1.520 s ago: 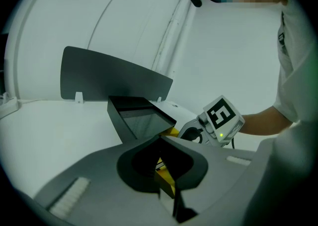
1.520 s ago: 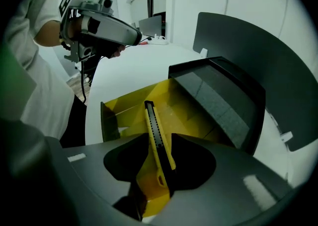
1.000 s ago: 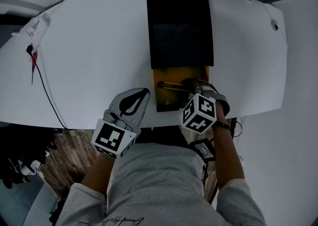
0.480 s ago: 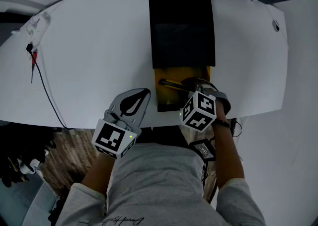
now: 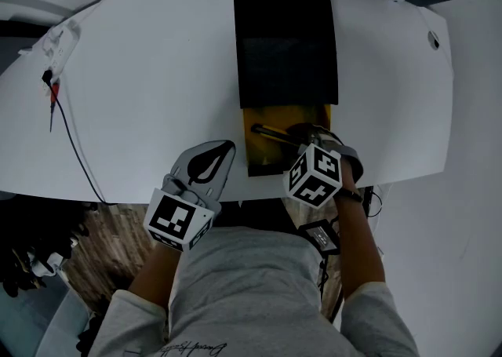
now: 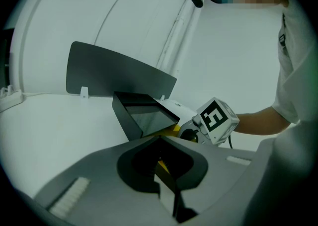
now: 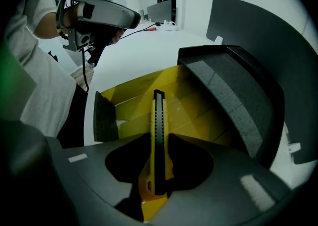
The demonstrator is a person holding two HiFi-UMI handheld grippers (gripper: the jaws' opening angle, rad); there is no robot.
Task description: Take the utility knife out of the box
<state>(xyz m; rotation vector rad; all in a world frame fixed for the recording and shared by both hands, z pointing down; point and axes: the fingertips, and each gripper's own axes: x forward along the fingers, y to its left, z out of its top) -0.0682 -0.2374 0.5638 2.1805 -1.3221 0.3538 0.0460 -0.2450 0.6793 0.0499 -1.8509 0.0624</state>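
A black box sleeve (image 5: 286, 45) lies on the white table (image 5: 141, 89), with its yellow inner tray (image 5: 259, 161) slid out toward me. The utility knife (image 5: 271, 133), yellow with a black slider, lies across the tray. My right gripper (image 5: 307, 142) points steeply down into the tray. In the right gripper view the knife (image 7: 158, 135) stands on edge between the jaws, which are closing on its handle end with their pads against its sides. My left gripper (image 5: 216, 151) rests shut and empty at the table's near edge, left of the tray. The tray's yellow corner (image 6: 171, 129) shows beyond its jaws.
A black cable with a red plug (image 5: 53, 100) runs down the table's left side from a white power strip (image 5: 59, 38). A small round hole (image 5: 433, 38) sits at the far right of the table. The table's near edge is just under both grippers.
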